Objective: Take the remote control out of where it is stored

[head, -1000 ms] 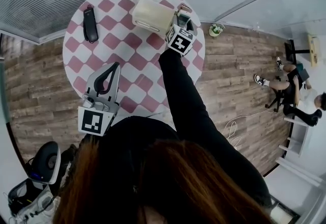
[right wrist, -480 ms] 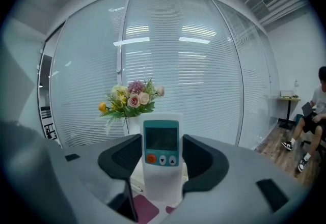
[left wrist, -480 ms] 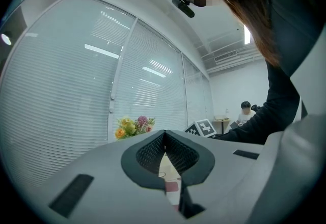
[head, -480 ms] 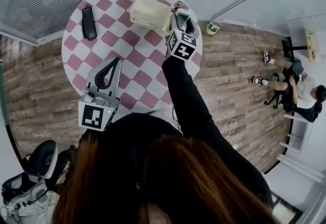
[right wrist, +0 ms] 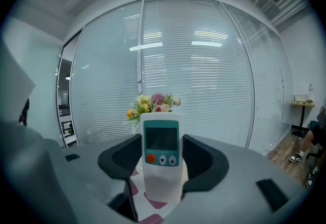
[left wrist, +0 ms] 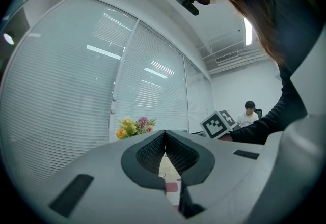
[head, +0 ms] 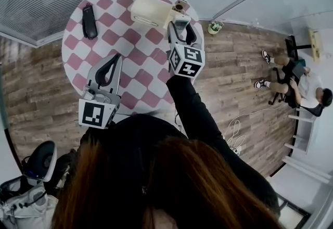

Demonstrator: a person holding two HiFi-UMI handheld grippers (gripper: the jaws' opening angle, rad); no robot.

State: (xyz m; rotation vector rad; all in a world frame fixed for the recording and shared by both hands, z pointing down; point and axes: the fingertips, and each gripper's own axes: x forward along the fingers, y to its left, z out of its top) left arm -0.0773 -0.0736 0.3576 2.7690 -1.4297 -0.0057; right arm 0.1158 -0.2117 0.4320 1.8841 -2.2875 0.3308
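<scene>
my right gripper (head: 180, 26) clamps the white remote control (right wrist: 161, 154) upright near the right edge of the worktop (head: 99, 48); my left gripper (left wrist: 164, 140) hangs clenched, empty.

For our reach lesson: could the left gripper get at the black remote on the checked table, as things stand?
Probably yes. The black remote lies alone on the checked table, nothing between it and the left gripper, whose shut, empty jaws would need opening first.
</scene>
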